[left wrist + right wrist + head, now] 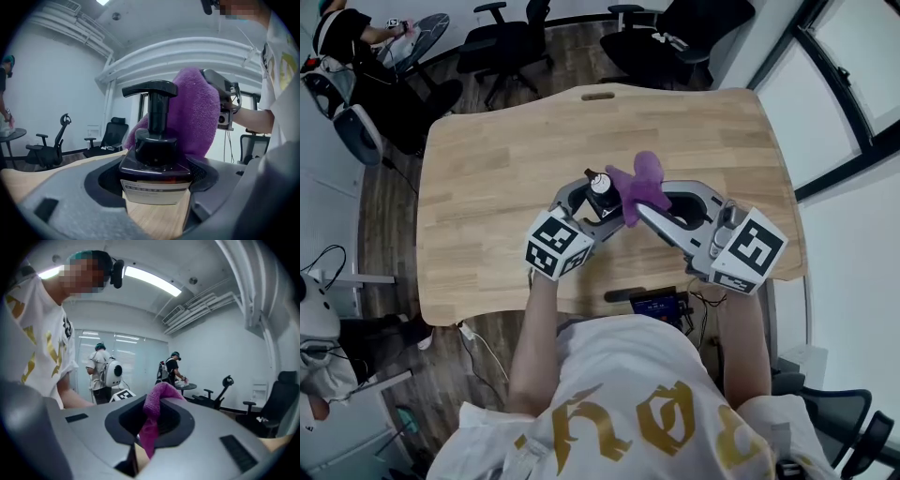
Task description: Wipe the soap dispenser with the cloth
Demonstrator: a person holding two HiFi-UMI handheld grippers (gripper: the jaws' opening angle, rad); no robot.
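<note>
Between the left gripper's jaws: you are holding the soap dispenser (157, 154) in the left gripper (584, 200), with the jaws closing on its broad dark body at the level of the label (157, 192). It is sitting over the table (506, 169); I cannot tell whether its base is resting there.
Right gripper: the right gripper (653, 199) is pinching the cloth (194, 117), one fold rising past the jaw tips and the rest hanging below them.
Beyond the left jaws: the cloth is pressing on the far side of the dispenser's neck and shoulder, behind the pump head (150, 88).
Dispenser handling: it is looking stiff, smooth and probably slippery, so the low, wide body is likely serving you best as the hold. The pump head would probably be sinking or turning under a grip.
Cloth handling: it is looking soft, light and limp, so a bunched fold is probably wiping better than a loose edge.
Long axis: the dispenser is standing upright, rising straight up out of the left jaws.
Spout: the pump head is pointing toward the left jaw's side.
</note>
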